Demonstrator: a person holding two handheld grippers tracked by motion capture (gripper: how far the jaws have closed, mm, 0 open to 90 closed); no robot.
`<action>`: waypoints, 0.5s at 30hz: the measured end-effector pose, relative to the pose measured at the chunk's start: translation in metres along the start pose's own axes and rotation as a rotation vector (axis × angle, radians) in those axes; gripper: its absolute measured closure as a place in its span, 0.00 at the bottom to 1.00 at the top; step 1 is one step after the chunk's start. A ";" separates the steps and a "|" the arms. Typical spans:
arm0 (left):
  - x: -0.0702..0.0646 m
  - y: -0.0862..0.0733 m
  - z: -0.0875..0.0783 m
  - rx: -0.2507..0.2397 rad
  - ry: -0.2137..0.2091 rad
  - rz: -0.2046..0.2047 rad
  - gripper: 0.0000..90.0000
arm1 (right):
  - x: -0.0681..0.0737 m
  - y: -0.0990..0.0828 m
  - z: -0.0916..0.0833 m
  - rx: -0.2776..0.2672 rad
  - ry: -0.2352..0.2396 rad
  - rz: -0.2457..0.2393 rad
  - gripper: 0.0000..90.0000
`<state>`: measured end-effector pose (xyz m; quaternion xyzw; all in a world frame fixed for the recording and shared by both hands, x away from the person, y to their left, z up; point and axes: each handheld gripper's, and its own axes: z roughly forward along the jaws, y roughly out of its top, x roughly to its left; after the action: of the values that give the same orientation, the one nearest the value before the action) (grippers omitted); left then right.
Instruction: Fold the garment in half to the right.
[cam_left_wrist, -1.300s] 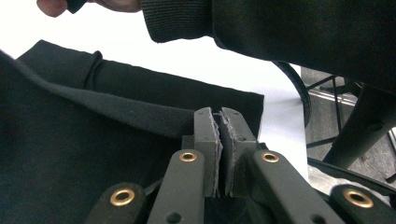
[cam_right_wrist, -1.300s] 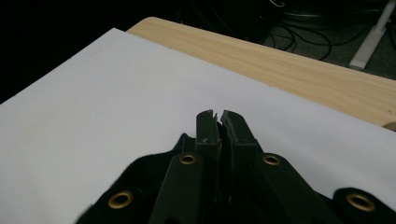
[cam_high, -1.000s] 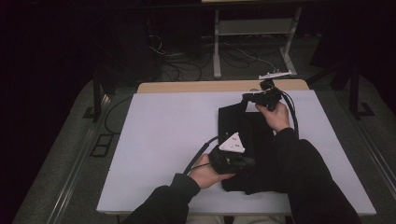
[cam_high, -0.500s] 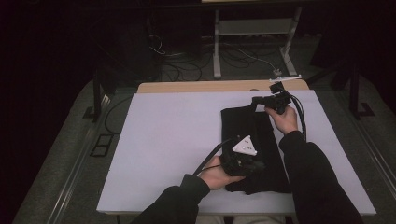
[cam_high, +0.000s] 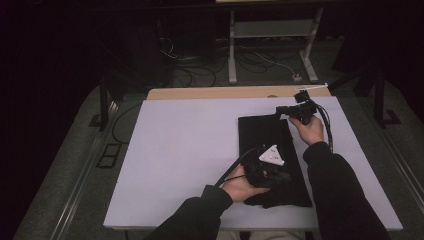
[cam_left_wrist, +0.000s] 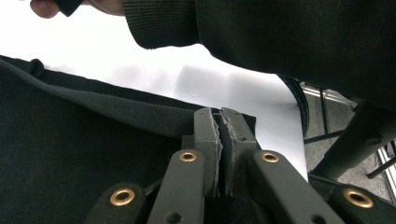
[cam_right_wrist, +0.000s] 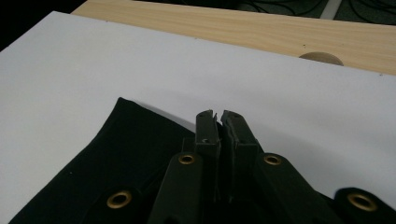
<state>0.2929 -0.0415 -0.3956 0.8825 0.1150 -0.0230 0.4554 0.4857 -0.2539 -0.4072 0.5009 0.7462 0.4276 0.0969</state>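
On the white table (cam_high: 175, 150), dark folded cloth (cam_high: 272, 135)

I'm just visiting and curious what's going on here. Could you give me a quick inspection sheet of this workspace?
Surface: white table top with a wooden strip at its far edge.
Job's things: black cloth lying on the table's right part.
Clutter: nothing seen.
Grippers: left gripper shut on the cloth's near edge; right gripper shut on its far edge.
Cables: one trails from each gripper; more lie on the floor.
Surroundings: dark room, metal stand behind.
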 end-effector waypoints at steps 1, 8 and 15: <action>0.000 0.001 0.001 0.000 -0.001 0.001 0.94 | 0.000 0.000 0.000 0.001 -0.003 -0.001 0.93; 0.001 0.003 0.007 -0.003 -0.005 -0.003 0.94 | -0.004 -0.004 0.000 0.009 -0.014 -0.003 0.93; 0.000 0.006 0.015 0.006 -0.015 -0.005 0.94 | -0.015 -0.013 0.001 0.018 -0.015 0.016 0.93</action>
<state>0.2954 -0.0568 -0.3999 0.8835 0.1139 -0.0309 0.4533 0.4843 -0.2674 -0.4214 0.5108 0.7453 0.4179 0.0949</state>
